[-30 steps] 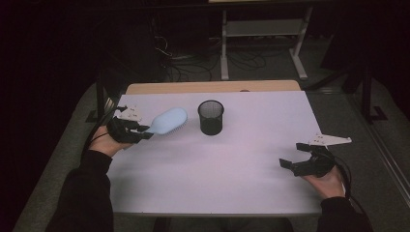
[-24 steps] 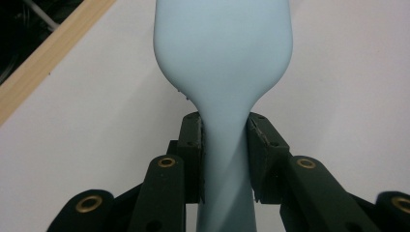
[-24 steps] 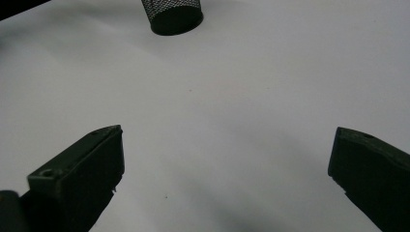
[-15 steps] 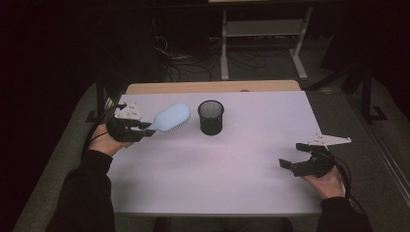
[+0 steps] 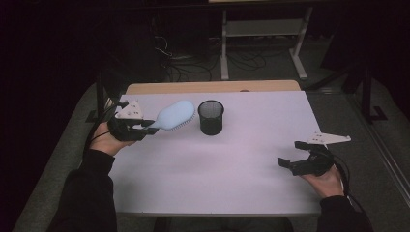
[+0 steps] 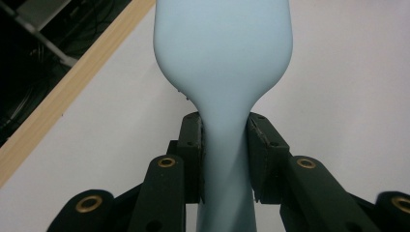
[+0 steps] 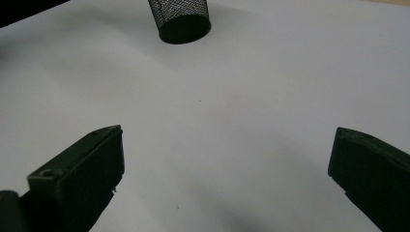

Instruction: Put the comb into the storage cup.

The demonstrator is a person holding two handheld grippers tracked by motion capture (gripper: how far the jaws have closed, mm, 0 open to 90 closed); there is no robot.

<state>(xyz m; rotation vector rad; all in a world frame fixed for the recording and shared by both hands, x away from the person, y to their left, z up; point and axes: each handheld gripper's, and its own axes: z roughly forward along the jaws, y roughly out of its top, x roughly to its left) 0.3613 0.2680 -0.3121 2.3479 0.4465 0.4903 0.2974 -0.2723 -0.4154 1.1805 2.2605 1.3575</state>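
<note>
L hand [image 5: 104, 140] sits at table's left edge, left gripper [image 5: 145, 129] level, jaws clamped on the handle of the pale blue hairbrush [image 5: 172, 115], head raised off the table [image 5: 241, 183], just beside the black mesh cup [image 5: 211, 117], not touching. Right gripper [image 5: 296, 154] low near right edge, jaws wide w/ nothing between; bare table between the hands.

Pale blue hairbrush [image 5: 173, 115], black mesh cup [image 5: 211, 116]

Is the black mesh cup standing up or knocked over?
Standing up. The black mesh cup sits on its round base on the white table, its open mouth facing up, beside the blue hairbrush.
</note>
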